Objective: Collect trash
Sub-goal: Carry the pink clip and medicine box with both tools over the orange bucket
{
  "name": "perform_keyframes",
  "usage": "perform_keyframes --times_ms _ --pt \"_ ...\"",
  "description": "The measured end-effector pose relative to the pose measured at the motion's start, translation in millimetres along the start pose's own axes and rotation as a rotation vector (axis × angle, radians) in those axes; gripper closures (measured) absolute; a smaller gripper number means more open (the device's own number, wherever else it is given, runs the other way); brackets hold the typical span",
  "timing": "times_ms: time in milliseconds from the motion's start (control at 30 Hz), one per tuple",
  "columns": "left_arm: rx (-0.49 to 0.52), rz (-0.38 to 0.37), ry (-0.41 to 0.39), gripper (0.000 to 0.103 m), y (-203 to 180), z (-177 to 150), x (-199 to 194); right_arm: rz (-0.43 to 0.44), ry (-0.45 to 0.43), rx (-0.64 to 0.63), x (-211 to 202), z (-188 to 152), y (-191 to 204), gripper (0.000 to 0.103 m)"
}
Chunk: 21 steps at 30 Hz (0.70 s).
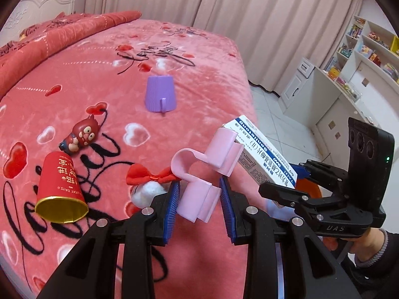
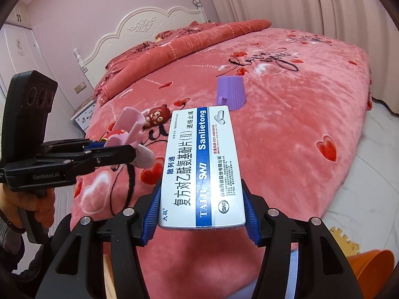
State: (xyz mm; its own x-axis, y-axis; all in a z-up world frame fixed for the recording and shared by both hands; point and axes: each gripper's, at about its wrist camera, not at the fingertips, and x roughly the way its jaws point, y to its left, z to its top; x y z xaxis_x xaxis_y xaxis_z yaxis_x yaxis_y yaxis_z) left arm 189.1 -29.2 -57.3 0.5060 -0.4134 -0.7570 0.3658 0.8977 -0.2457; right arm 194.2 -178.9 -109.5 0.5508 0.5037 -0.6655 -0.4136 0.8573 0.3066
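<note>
My left gripper (image 1: 199, 200) is shut on a pink plastic clip (image 1: 203, 172) and holds it above the bed's near edge; it also shows in the right wrist view (image 2: 129, 134). My right gripper (image 2: 200, 208) is shut on a white and blue medicine box (image 2: 203, 167), held above the bed edge; the box also shows in the left wrist view (image 1: 261, 154). A red paper cup (image 1: 61, 189) lies on its side on the pink blanket (image 1: 99, 79), left of the left gripper.
On the blanket lie a purple ribbed cup upside down (image 1: 160, 94), a brown toy figure (image 1: 81, 135) and a white plush with a red bow (image 1: 149, 182). An orange bin (image 2: 371, 271) stands on the floor at the right. Shelves (image 1: 361, 49) stand beyond the tiled floor.
</note>
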Motion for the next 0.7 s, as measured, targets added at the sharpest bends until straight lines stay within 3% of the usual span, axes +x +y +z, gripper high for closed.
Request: perform_keyframes --times_ms 167,233,333,400,467,500,567,633,700 --pt "0.005 -0.005 0.002 0.069 -11 -8 -5 0.006 -0.013 -0.011 -17 -10 5 0.046" --pt "0.071 0.060 0.013 0.069 -24 -12 -6 0.007 -0.019 -0.011 -25 -14 4 0.046" --pt "0.057 -0.007 0.011 0.069 -33 -10 -5 0.004 -0.026 0.000 -33 -18 -1 0.046" --pt "0.082 0.020 0.011 0.069 -41 -8 -3 0.004 -0.036 0.009 -40 -22 -5 0.046" --pt "0.022 -0.067 0.007 0.069 -39 -6 -2 0.002 -0.043 0.016 -46 -25 -9 0.046" --pt "0.013 -0.062 0.007 0.069 -40 -4 0 -0.001 -0.046 0.018 -48 -27 -10 0.046" --pt "0.088 0.010 0.019 0.069 -53 -3 4 -0.006 -0.052 0.029 -55 -30 -16 0.046" --pt "0.090 -0.016 0.029 0.069 -61 0 9 -0.014 -0.060 0.040 -62 -32 -24 0.046" --pt "0.153 0.017 0.040 0.069 -75 3 16 -0.023 -0.068 0.053 -68 -35 -33 0.046"
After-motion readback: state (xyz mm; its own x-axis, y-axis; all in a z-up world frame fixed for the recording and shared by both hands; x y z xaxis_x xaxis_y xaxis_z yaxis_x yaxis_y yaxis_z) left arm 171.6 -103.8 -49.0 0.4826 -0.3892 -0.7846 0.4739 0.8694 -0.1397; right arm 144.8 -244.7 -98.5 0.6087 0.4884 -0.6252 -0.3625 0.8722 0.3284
